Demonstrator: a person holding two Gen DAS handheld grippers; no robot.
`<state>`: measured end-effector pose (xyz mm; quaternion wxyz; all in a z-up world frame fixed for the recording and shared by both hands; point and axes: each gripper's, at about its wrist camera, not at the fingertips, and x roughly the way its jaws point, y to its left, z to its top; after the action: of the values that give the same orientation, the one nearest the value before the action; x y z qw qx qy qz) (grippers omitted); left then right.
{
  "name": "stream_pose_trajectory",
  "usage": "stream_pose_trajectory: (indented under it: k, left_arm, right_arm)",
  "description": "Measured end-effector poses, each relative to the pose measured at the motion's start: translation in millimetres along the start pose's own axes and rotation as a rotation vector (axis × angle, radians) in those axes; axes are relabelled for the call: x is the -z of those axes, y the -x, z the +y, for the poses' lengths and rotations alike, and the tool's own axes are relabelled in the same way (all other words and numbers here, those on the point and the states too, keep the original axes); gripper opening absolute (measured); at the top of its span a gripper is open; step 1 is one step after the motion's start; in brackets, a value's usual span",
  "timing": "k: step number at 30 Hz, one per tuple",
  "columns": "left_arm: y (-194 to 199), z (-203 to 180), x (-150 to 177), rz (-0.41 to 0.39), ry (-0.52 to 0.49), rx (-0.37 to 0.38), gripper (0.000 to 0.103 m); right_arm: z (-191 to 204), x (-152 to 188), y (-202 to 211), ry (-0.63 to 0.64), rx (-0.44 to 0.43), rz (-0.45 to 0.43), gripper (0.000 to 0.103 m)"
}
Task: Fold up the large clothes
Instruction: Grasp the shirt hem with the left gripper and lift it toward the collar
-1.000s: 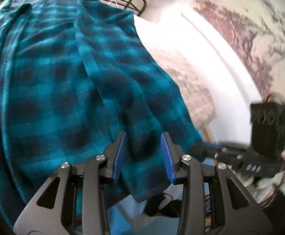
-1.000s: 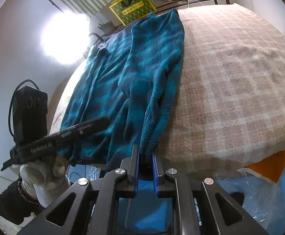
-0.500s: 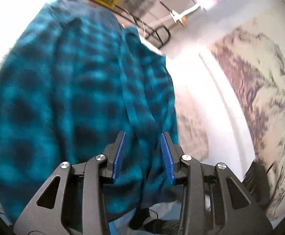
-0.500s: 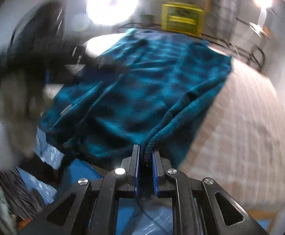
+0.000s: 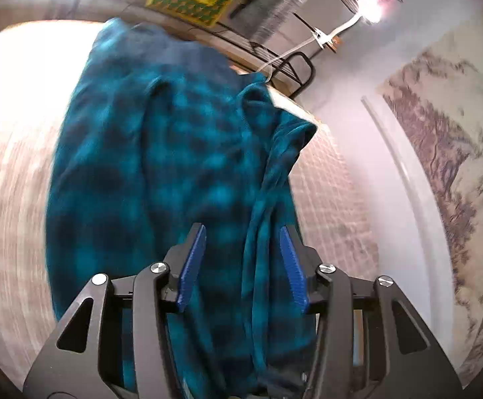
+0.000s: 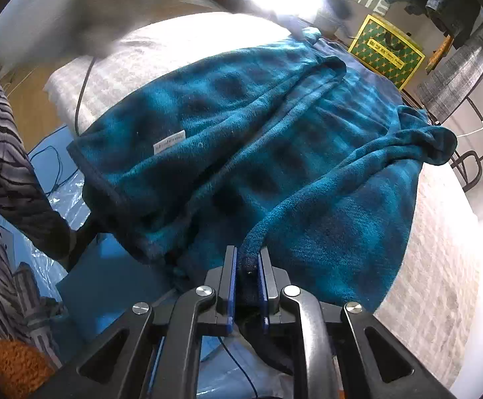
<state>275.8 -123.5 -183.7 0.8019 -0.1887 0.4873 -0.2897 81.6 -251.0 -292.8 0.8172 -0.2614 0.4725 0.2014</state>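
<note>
Mid-fold: your right gripper (image 6: pixel 245 259) pinches the robe (image 6: pixel 274 139) hem; left gripper (image 5: pixel 243 249) jaws opening, cloth loose between. Next: lay hem flat, release.

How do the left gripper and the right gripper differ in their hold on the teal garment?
The right gripper is shut on a bunched edge of the teal garment; the left gripper is opening, cloth loose between its blue pads. Both point down at the garment.
</note>
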Motion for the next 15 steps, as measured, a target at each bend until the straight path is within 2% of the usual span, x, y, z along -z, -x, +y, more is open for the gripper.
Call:
stream_pose_trajectory:
  k: [2, 4, 6, 9, 12, 15]
  left_arm:
    - [-21.2, -27.9, -26.5, 0.027, -0.096, -0.023, 0.059]
    - [-37.7, -52.9, -43.1, 0.026, -0.167, -0.055, 0.061]
    - [-63.8, -85.4, -62.6, 0.038, -0.284, -0.094, 0.066]
    - [-100.6, -120.4, -77.3, 0.045, -0.39, -0.146, 0.07]
    - [-141.2, -144.6, -85.5, 0.095, -0.478, -0.195, 0.072]
    - [-188.8, -162.3, -84.4, 0.126, -0.586, -0.316, 0.073]
  right_arm:
    - [-2.6, 3.1, 0.0, -0.005, -0.008, -0.001, 0.01]
    - [-3.3, -1.1, -4.1, -0.022, -0.027, 0.001, 0.01]
    - [-5.6, -2.5, -6.4, -0.036, -0.046, 0.001, 0.01]
    - [-9.7, -0.9, -9.0, -0.065, -0.075, 0.003, 0.01]
    - [-16.0, -3.0, -14.1, -0.117, -0.117, 0.014, 0.01]
    - [-15.3, -4.0, -19.3, -0.134, -0.13, 0.021, 0.01]
